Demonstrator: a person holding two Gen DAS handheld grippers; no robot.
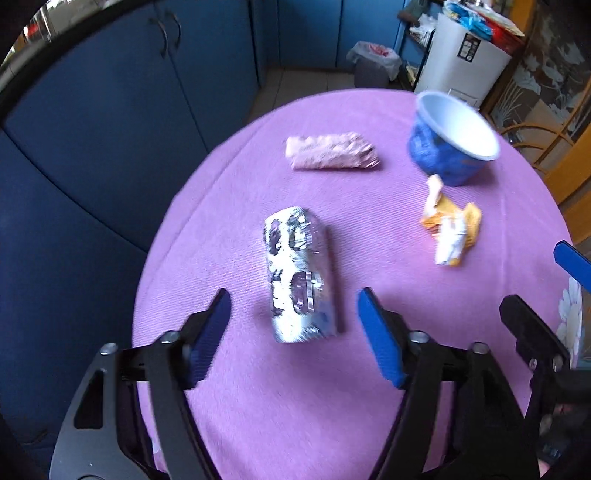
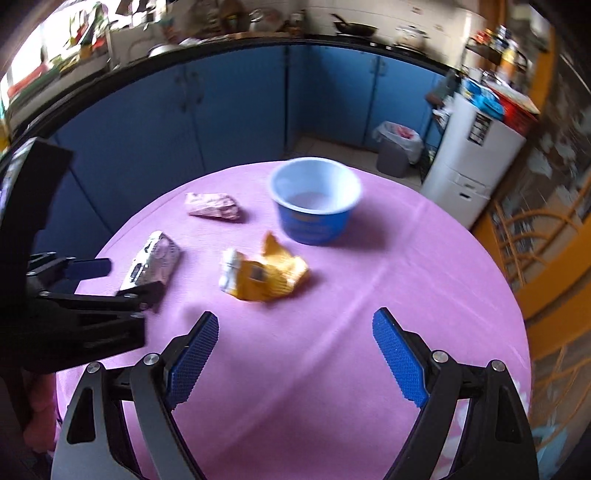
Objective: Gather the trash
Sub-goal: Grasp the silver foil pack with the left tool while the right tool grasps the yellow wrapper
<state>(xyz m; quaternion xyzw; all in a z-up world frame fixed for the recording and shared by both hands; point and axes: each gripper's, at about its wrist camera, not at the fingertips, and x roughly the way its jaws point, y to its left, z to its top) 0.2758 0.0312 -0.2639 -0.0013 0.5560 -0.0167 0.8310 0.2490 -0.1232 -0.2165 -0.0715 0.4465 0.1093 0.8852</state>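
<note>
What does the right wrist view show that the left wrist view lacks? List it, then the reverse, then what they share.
Only the right wrist view: the kitchen counter with a pan, and the right tongs open over bare cloth. Only the left wrist view: the left tongs open around the silver wrapper. Both: that wrapper, pink wrapper, yellow wrapper, blue cup, lined bin, purple tablecloth.

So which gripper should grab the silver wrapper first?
Probably left. The left gripper hangs open right over the silver wrapper, fingers either side. The right gripper faces the yellow wrapper instead.
</note>
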